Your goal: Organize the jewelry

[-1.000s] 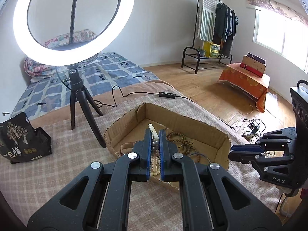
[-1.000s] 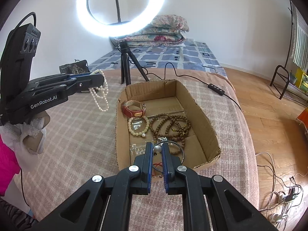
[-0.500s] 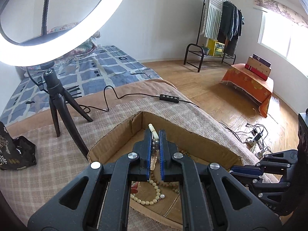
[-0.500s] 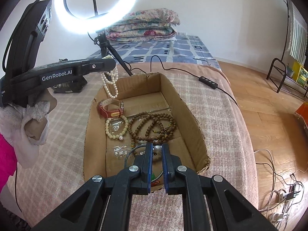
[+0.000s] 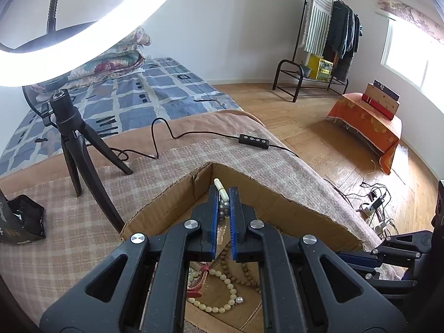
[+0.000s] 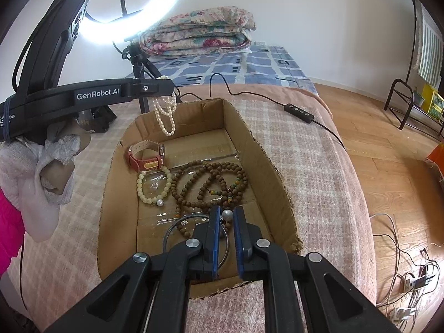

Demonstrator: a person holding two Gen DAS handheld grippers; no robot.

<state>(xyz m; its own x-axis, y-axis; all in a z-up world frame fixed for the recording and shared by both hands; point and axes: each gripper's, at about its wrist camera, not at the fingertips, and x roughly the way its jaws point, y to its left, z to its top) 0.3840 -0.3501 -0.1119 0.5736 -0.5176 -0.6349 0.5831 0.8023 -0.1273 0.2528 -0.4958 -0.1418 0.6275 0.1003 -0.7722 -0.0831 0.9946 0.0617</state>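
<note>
Cardboard box (image 6: 266,166) sits on the checked blanket (image 6: 299,149).

Already inside: red-strap watch (image 6: 145,156) far left, cream bead bracelet (image 6: 151,186) nearer, brown wooden bead strand (image 6: 211,183) centre, thin wire bangle (image 6: 172,229) near edge.

Left gripper (image 5: 223,197) is clenched on a pearl necklace (image 6: 165,116), which dangles over the box's far left corner, not yet laid down.

Right gripper (image 6: 227,215) is clamped on a grey pearl bead (image 6: 227,213) above the near end; what hangs from it is unclear.

Judgement: most pieces boxed; two held items remain to place.
</note>
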